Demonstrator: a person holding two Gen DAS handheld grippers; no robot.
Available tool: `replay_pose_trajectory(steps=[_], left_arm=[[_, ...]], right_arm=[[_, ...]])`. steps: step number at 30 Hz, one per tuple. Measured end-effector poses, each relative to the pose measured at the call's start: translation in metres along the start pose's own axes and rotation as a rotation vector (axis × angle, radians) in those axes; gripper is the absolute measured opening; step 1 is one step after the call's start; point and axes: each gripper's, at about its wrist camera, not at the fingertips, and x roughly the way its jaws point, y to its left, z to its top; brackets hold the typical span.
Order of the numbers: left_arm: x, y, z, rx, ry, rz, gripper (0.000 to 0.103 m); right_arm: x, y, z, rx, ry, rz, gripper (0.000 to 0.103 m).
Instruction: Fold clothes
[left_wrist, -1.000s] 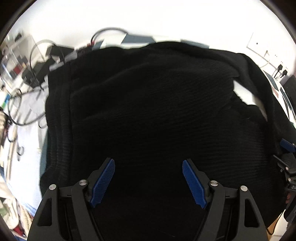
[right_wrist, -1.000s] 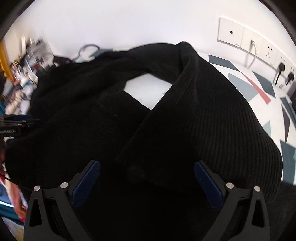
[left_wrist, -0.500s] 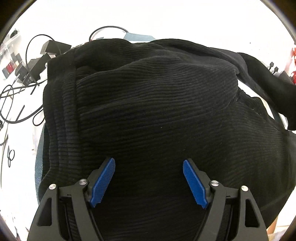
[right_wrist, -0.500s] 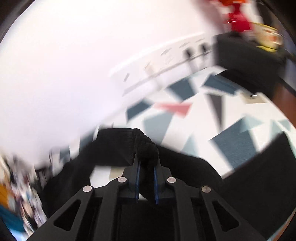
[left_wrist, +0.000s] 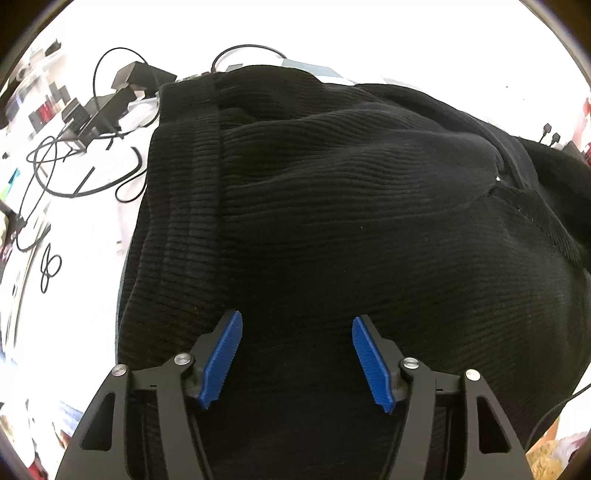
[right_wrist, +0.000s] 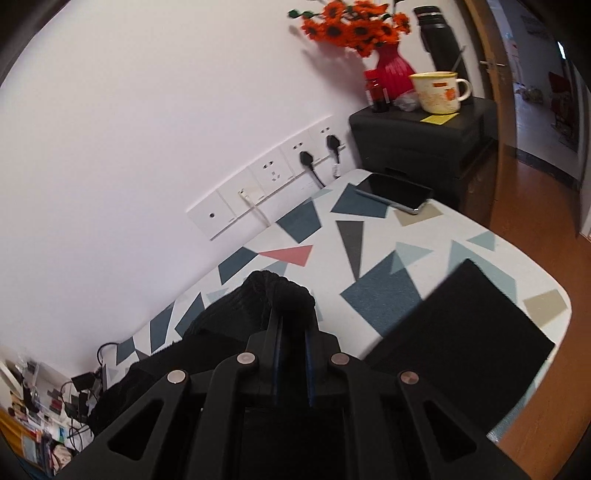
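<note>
Left tongs (left_wrist: 297, 360): closing, blue pads not yet pressing the black ribbed garment (left_wrist: 351, 221) below them.
Right tongs (right_wrist: 291, 339): pinching a bunched fold of the garment, lifted above the patterned counter (right_wrist: 424, 236).
Garment: heaped mid-counter, cables (left_wrist: 74, 173) by its left edge.

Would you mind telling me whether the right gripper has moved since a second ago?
Yes. The right gripper, shut on a black garment fold, has lifted and swung toward the wall sockets.
</note>
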Motion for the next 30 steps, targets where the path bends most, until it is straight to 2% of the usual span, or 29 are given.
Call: replay_pose_trajectory(steps=[2,4,7,11,13,14,15,17,18,22,28,30], left_arm=[[0.001,-0.007,0.003,0.003,0.009,0.021,0.063],[0.003,-0.018,0.007,0.011,0.022,0.054,0.068],[0.006,-0.033,0.014,0.010,0.038,0.089,0.072],[0.003,-0.043,0.026,-0.027,0.062,0.083,0.072],[-0.003,-0.047,0.034,-0.049,0.051,0.090,0.072],[-0.009,-0.052,0.039,-0.059,0.035,0.099,0.072],[-0.017,-0.057,0.045,-0.068,0.011,0.107,0.072],[-0.031,-0.069,0.052,-0.078,-0.036,0.115,0.072],[-0.038,-0.074,0.052,-0.077,-0.057,0.115,0.072],[-0.039,-0.089,0.063,-0.043,-0.088,0.072,0.072],[-0.014,-0.177,0.057,0.111,-0.059,-0.057,0.072],[-0.012,-0.195,0.056,0.137,-0.056,-0.076,0.072]], right_arm=[[-0.003,-0.002,0.007,-0.009,-0.009,-0.002,0.009],[0.008,-0.003,0.015,-0.027,-0.008,-0.001,0.009],[0.050,-0.009,0.031,-0.079,-0.013,-0.057,0.009],[0.120,-0.038,0.052,-0.036,-0.007,-0.133,0.013],[0.143,-0.055,0.060,0.002,-0.012,-0.174,0.038],[0.148,-0.064,0.063,0.039,-0.024,-0.182,0.058],[0.149,-0.073,0.065,0.096,-0.042,-0.162,0.066],[0.142,-0.087,0.067,0.194,-0.063,-0.110,0.070],[0.137,-0.088,0.066,0.188,-0.060,-0.090,0.070],[0.120,-0.059,0.036,-0.055,0.001,-0.052,0.071],[0.120,-0.005,-0.064,-0.575,0.186,0.003,0.070],[0.125,-0.003,-0.082,-0.654,0.224,-0.005,0.070]])
